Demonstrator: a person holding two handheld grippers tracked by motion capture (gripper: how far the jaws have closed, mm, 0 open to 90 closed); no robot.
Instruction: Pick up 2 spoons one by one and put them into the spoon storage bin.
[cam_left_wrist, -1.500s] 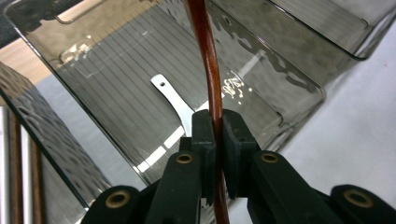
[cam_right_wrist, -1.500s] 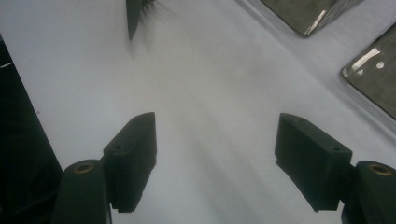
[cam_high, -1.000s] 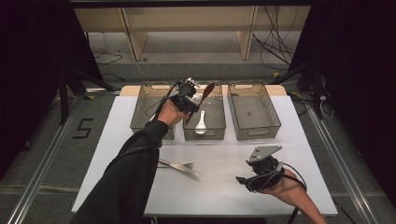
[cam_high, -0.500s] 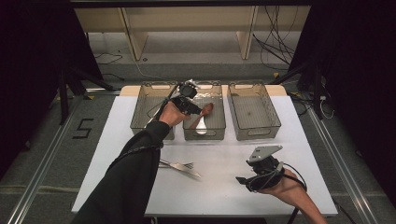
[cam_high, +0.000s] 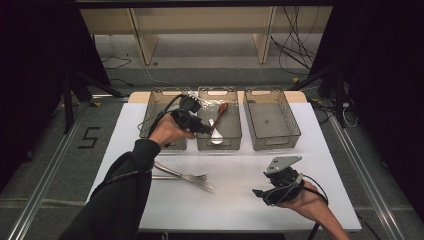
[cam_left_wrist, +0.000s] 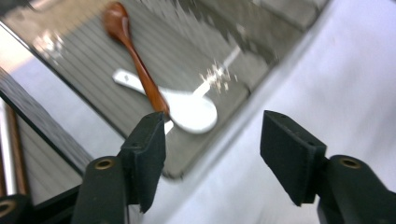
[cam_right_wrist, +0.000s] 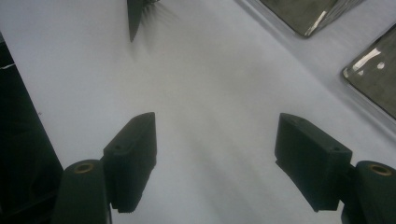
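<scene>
The one piece of writing that can be read is a dark "5" (cam_high: 89, 138) marked on the floor left of the white tabletop (cam_high: 240, 200); no brand or label can be made out on the bins or the tools.

The left claw (cam_high: 204, 129) is held at the near left corner of the middle bin (cam_high: 218, 96) of three clear bins standing in a row at the far side. Its jaws have just been opening and now stand wide with nothing between them. In the left gripper view, the wooden spoon (cam_left_wrist: 133, 51) lies on the ribbed floor of that bin, its handle crossing over a white spoon (cam_left_wrist: 187, 109). The near tip of the wooden handle is hidden behind one black jaw, and the picture is smeared, so fine detail on the bin is lost.

The right claw (cam_high: 259, 193) sits low over the near right part of the tabletop, jaws wide and empty, a grey three-cornered plate on top.

A metal fork (cam_high: 187, 176) lies near the left edge, partly covered by the dark sleeve (cam_high: 120, 195); a second piece of cutlery beneath it cannot be identified. In the right gripper view the fork tines (cam_right_wrist: 135, 11) are cut off by the top edge, and two bin corners are cropped at the right.
</scene>
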